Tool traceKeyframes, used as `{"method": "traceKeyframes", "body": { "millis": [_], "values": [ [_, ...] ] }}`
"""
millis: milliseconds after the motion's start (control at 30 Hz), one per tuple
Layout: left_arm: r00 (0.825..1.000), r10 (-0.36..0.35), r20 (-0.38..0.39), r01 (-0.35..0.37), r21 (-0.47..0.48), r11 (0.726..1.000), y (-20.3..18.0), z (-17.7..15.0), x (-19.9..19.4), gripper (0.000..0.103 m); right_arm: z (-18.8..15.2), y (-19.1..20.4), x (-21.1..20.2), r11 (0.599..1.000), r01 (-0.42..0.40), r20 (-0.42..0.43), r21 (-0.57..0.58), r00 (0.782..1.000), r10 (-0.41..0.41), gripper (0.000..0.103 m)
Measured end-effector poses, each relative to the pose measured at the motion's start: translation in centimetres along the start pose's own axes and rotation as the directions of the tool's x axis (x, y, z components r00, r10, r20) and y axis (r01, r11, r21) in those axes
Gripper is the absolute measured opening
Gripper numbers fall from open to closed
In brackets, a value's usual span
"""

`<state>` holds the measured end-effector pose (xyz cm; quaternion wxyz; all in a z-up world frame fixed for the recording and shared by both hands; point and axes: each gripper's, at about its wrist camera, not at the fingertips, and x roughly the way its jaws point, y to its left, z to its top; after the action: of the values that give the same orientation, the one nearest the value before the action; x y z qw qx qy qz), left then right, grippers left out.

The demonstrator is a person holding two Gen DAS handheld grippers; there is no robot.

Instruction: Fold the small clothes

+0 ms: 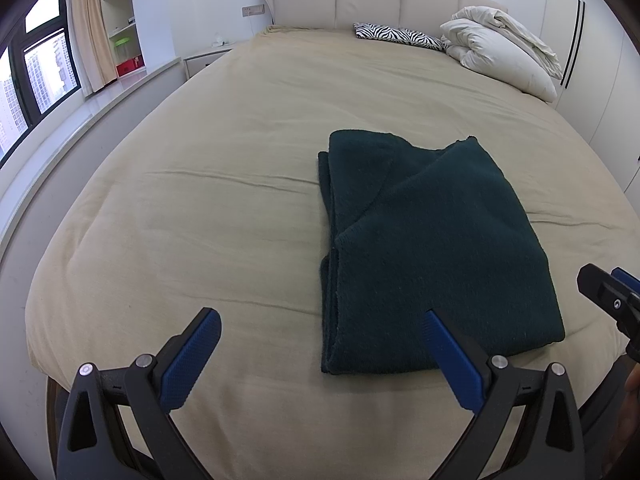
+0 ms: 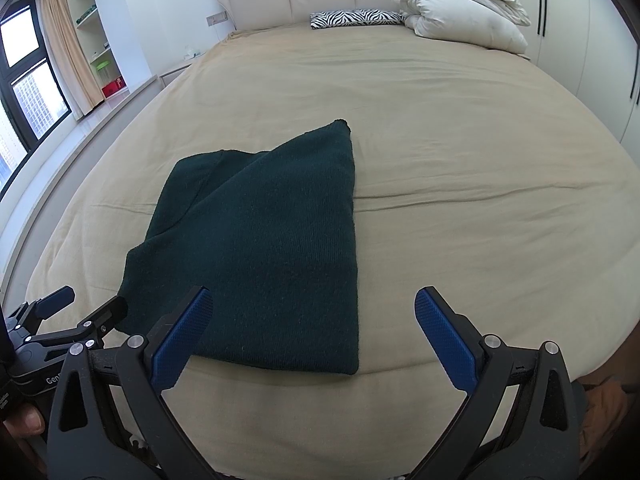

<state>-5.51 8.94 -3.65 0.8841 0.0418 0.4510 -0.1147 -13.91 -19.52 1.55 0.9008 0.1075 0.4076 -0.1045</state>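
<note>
Though it lies quite flat, the sweater (image 1: 424,248) is a thick, fuzzy dark green knit, and I judge it soft, limp and fairly light, with enough grip in its nap that blue ribbed pads should not slip. It sits on the bed (image 1: 224,208) near the foot edge, already folded into a long rectangle, with stacked layers showing along its left side and a loose corner peaking at its far end.

The left gripper (image 1: 324,334) hangs over the sweater's near left corner with fingers spread wide and nothing between them. The right gripper (image 2: 314,314) hangs over the sweater's near right corner, equally wide and empty.

Since the cloth will sag and slide layer over layer, a pinch should probably catch every layer at once. The near edge of the sweater, one corner per gripper, looks the best place to take hold for carrying it over toward the far end. That far corner may shift and spoil the fold.
</note>
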Motion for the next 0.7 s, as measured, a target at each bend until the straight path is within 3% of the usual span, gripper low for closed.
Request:
{"method": "traceKeyframes", "body": {
  "millis": [700],
  "values": [
    [1.0,0.0,-0.003,0.0,0.001,1.0,0.08,-0.13,0.12,0.103,-0.56,0.21,0.25,1.0,-0.001,-0.004,0.002,1.0,0.001,0.103]
  ]
}}
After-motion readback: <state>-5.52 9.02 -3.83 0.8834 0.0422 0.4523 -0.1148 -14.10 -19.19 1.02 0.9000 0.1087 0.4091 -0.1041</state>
